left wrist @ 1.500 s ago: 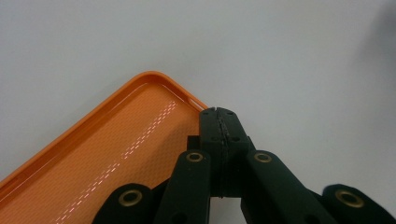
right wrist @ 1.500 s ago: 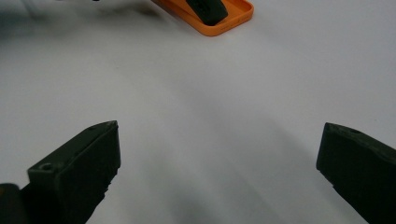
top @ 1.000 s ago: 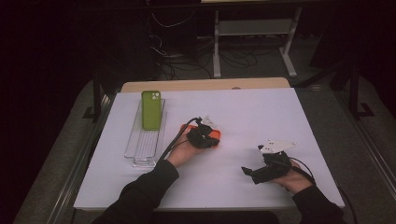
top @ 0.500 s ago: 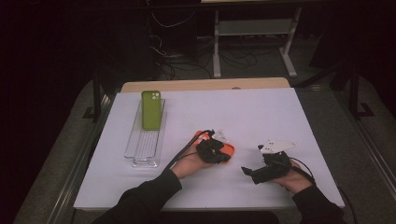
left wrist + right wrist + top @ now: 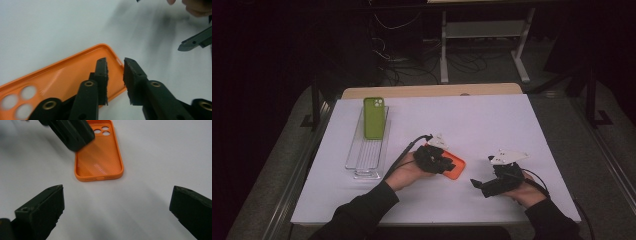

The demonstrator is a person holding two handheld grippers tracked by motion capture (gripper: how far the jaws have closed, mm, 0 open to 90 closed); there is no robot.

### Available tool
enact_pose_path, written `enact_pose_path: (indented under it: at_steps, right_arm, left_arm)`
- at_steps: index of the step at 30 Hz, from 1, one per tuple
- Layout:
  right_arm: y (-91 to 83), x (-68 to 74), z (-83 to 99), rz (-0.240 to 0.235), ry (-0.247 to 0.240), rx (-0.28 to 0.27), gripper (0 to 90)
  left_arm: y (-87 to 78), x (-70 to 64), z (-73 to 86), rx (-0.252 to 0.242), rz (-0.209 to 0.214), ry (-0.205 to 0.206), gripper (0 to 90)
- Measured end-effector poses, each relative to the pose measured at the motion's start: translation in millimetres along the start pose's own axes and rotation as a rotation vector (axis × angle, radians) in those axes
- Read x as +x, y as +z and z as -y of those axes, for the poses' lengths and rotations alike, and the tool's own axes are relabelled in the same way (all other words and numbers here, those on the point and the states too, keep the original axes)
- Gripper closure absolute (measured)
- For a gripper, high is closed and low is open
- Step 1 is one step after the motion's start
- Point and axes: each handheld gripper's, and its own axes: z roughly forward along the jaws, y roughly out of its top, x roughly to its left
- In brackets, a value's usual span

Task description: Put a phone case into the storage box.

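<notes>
Two tools flank orange case [image 5: 453,165], white table [image 5: 492,125].

White table [image 5: 512,125]: orange phone case [image 5: 454,166], clear tray [image 5: 368,155].

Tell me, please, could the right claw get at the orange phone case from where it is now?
Probably yes: the right claw is open, facing the orange phone case across bare table, though the left claw covers the far end.
</notes>
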Motion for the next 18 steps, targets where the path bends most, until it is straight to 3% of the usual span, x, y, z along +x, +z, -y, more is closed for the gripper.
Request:
enact_pose_path:
  at_steps: [11, 15, 18]
  right_arm:
    - [1.3, 0.4, -0.5, 0.002, -0.006, 0.0, 0.0]
    - [2.1, 1.1, -0.5, 0.0, 0.0, 0.008, 0.0]
    - [2.0, 0.8, -0.5, 0.001, 0.0, 0.008, 0.0]
  left_arm:
    - [-49.9, 12.0, 24.8, -0.038, -0.043, -0.046, 44.8]
    - [-64.8, 13.7, 34.8, -0.031, -0.057, -0.032, 33.5]
    - [-71.9, 14.2, 42.3, -0.053, -0.063, -0.036, 25.9]
